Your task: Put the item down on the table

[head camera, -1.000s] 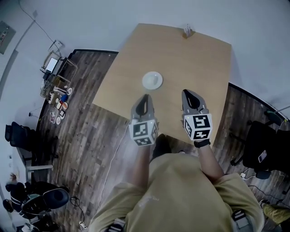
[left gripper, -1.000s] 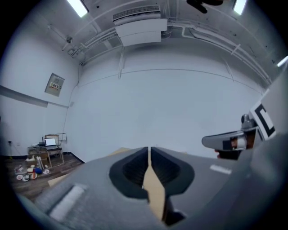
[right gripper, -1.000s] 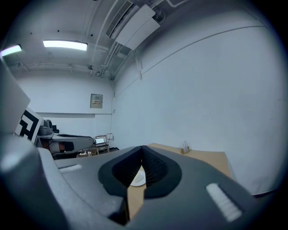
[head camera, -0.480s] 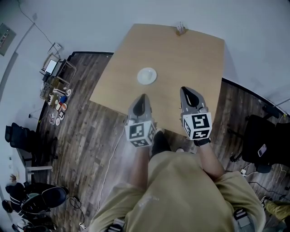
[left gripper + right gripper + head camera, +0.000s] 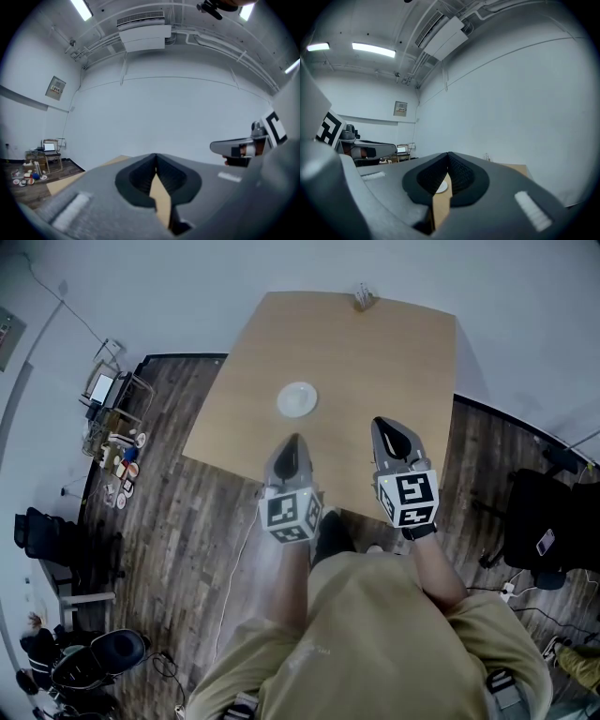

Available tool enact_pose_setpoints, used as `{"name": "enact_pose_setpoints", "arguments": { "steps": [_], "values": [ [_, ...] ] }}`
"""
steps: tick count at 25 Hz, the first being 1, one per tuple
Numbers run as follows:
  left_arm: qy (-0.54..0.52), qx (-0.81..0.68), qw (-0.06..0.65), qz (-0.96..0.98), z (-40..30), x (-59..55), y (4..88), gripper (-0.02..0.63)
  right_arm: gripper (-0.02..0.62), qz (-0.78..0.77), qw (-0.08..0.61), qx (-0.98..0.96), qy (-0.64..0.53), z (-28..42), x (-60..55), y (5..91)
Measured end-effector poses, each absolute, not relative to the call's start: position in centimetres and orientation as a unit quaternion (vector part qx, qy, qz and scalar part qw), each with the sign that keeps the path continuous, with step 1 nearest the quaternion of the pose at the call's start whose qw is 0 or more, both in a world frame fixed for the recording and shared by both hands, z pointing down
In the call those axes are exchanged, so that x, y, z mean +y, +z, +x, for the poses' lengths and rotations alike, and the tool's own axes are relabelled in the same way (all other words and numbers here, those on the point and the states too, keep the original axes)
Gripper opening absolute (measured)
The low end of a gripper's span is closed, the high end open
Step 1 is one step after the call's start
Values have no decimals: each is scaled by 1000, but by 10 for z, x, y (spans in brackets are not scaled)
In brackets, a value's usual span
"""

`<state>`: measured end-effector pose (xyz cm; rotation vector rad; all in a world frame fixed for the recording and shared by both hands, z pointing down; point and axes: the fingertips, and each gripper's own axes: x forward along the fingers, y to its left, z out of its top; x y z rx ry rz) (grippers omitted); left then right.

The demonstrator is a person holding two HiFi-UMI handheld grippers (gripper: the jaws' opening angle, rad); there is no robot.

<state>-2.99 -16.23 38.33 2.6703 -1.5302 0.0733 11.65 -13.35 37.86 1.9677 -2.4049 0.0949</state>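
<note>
The white dish already stands on the tabletop, a little left of the middle and nearer to the left edge than to the right one. It is free, and nothing touches it. From the head view it is too small to say whether it is a plate or a shallow bowl. I judge it stiff, light and smooth, probably breakable if it is ceramic. The best place to take hold would be the rim, with one finger over it and one under.

The left gripper has its fingers closed together, with only a thin gap behind the tips and nothing in it. The right gripper is closed in the same way and is also empty.

Both grippers are held side by side above the near edge of the tabletop. They point to the far edge, with the marker cubes toward the person and the forearms bent before the body. The dish is well apart from both tips. A small object stands at the far edge.
</note>
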Motion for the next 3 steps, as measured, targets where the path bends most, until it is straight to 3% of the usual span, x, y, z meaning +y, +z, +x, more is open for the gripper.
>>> {"name": "enact_pose_setpoints", "arguments": {
  "steps": [3],
  "values": [
    [22,-496,34,867,-28,-171,385,3,6,635,19,-772,32,120,-144,382]
  ]
}}
